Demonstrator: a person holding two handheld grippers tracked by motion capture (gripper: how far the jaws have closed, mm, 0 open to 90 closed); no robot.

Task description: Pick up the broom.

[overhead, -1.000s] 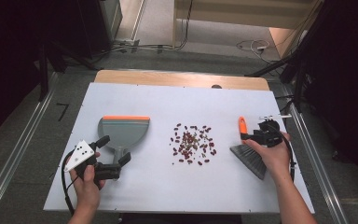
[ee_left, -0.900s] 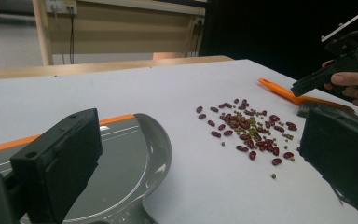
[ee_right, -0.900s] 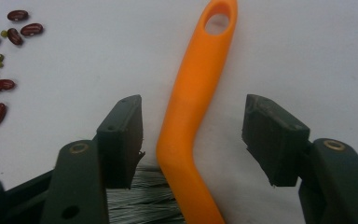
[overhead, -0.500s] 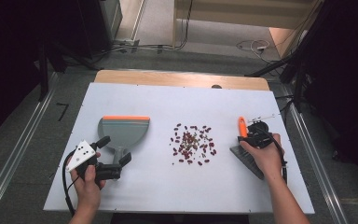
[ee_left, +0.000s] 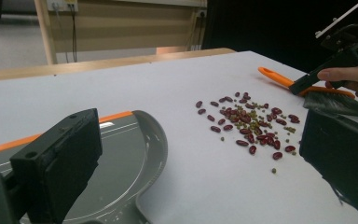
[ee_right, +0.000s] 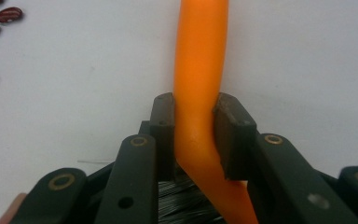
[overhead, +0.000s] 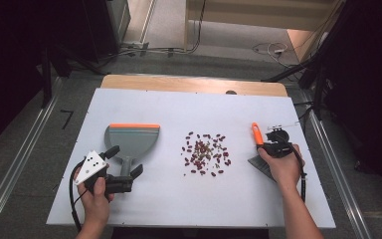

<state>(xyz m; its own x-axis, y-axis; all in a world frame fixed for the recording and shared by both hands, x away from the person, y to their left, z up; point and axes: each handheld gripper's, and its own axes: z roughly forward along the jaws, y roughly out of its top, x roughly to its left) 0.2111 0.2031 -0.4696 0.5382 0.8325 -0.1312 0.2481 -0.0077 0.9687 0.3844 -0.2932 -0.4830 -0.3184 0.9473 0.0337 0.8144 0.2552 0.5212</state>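
Bristles of the brush (overhead: 260, 167) sit mostly hidden under the right hand (overhead: 281, 167). Its orange handle (ee_right: 199, 88) is pinched between the right tongs (ee_right: 193, 126), right of the scattered beans (overhead: 206, 153) on the desk (overhead: 179, 107). Left tongs (overhead: 124, 162) gape open around the grey dustpan (overhead: 132, 139) handle.

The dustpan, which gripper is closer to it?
Left. The left gripper is right at the grey dustpan, its jaws open either side of the handle. The right gripper is far across the beans, shut on the brush.

Bright even light, dark surroundings, soft focus
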